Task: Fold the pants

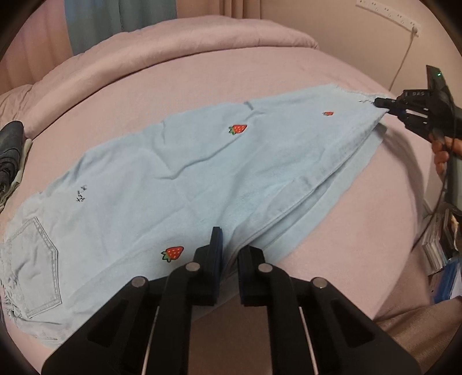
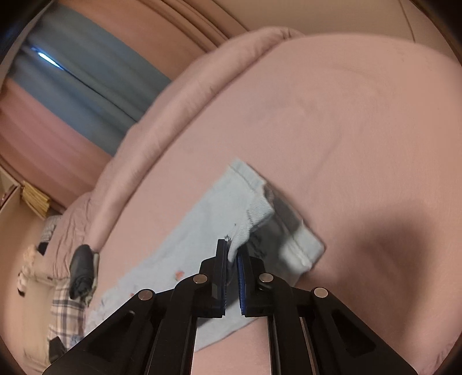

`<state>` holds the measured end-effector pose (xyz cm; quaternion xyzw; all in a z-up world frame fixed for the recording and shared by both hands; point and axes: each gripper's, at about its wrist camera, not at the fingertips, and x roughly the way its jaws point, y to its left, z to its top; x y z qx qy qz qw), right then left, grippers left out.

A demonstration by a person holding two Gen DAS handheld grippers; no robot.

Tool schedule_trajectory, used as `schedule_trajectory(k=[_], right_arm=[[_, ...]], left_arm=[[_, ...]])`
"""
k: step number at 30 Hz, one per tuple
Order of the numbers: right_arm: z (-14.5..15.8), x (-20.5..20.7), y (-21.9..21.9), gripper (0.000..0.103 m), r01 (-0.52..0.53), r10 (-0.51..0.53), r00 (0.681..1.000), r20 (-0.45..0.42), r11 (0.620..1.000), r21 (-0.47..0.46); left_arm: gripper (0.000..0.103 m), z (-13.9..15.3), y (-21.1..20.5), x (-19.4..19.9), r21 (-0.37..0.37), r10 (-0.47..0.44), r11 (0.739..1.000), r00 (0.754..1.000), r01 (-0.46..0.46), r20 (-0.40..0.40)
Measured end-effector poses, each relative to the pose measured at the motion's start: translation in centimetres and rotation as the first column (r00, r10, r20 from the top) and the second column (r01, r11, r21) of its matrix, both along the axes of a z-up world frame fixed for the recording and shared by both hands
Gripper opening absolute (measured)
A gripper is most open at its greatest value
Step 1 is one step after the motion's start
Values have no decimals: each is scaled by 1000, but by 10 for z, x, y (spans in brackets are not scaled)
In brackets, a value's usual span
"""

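Note:
Light blue pants [image 1: 184, 173] with red strawberry patches lie folded lengthwise on a pink bed, waist and back pocket at the lower left, leg hems at the upper right. My left gripper [image 1: 231, 251] is shut on the near edge of the pants at mid-leg. My right gripper [image 1: 378, 102] shows in the left wrist view at the far right, shut on the top leg's hem and lifting it. In the right wrist view the right gripper [image 2: 232, 253] pinches the hem of the pants [image 2: 202, 230], with the lower leg's hem lying flat beneath.
The pink bed sheet [image 1: 202, 80] spreads all around, with a rolled pink duvet [image 1: 144, 49] at the back. Dark folded clothes [image 1: 11, 150] lie at the left edge. A power strip [image 1: 387, 14] hangs on the wall. Books or boxes [image 1: 441, 245] stand beside the bed at right.

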<state>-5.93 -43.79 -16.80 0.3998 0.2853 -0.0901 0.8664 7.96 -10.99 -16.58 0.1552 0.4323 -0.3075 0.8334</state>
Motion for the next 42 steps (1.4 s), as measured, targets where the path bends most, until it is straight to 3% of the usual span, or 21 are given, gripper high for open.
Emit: schedule_trajectory(k=[3, 6, 10, 12, 14, 15, 19, 21, 24, 27, 29, 30, 32, 33, 36, 40, 42], right_arm=[[-7, 2, -6, 9, 16, -17, 997, -69, 1000, -23], [-33, 4, -9, 9, 32, -31, 986, -161, 999, 2], [-32, -3, -13, 9, 45, -45, 988, -150, 999, 0], [-19, -6, -13, 12, 70, -80, 984, -162, 996, -62], [1, -10, -6, 24, 99, -135, 976, -170, 974, -205], [7, -11, 0, 24, 96, -139, 977, -160, 963, -253], [30, 5, 33, 24, -18, -25, 993, -118, 938, -347], [34, 18, 53, 24, -117, 92, 992, -90, 933, -340], [25, 41, 88, 24, -291, 277, 957, -87, 913, -287], [9, 56, 131, 24, -448, 425, 894, -143, 843, -298], [-10, 55, 159, 24, -567, 522, 823, -223, 764, -309], [-17, 53, 168, 24, -611, 551, 792, -263, 728, -312], [-22, 43, 183, 24, -657, 578, 754, -312, 642, -396], [-21, 37, 185, 24, -693, 603, 720, -344, 598, -402], [-16, 38, 173, 24, -730, 631, 683, -368, 596, -334], [11, 51, 157, 25, -706, 666, 707, -236, 650, -282], [22, 64, 156, 34, -702, 683, 709, -176, 659, -271]], left_arm=[[9, -6, 3, -6, 39, -27, 999, 1000, 26, 3], [9, -16, -1, -8, 81, -44, 996, 999, 44, -1], [14, -10, 4, -5, 64, -39, 997, 999, 41, -30], [32, -2, 12, -8, 48, -35, 998, 998, 38, -45], [40, 8, 19, -13, 1, -44, 999, 998, 44, -50], [42, 14, 21, -14, -24, -54, 998, 997, 53, -53], [51, 35, 16, -10, -105, -68, 992, 997, 65, -24], [51, 36, 9, -1, -116, -44, 992, 999, 42, -14], [51, 22, 1, 17, -130, 12, 991, 999, -19, -52], [49, -3, 3, 30, -90, 74, 992, 991, -84, -110], [49, -20, 10, 28, -67, 82, 993, 984, -94, -157], [51, -20, 16, 21, -84, 64, 994, 989, -76, -136], [51, -17, 25, 13, -99, 37, 994, 991, -50, -131], [51, -15, 31, 12, -111, 35, 992, 989, -51, -145], [51, -8, 49, 16, -137, 56, 987, 985, -79, -164], [52, 12, 72, 39, -162, 137, 975, 985, -153, -104], [53, 22, 82, 58, -181, 199, 961, 977, -209, -72]])
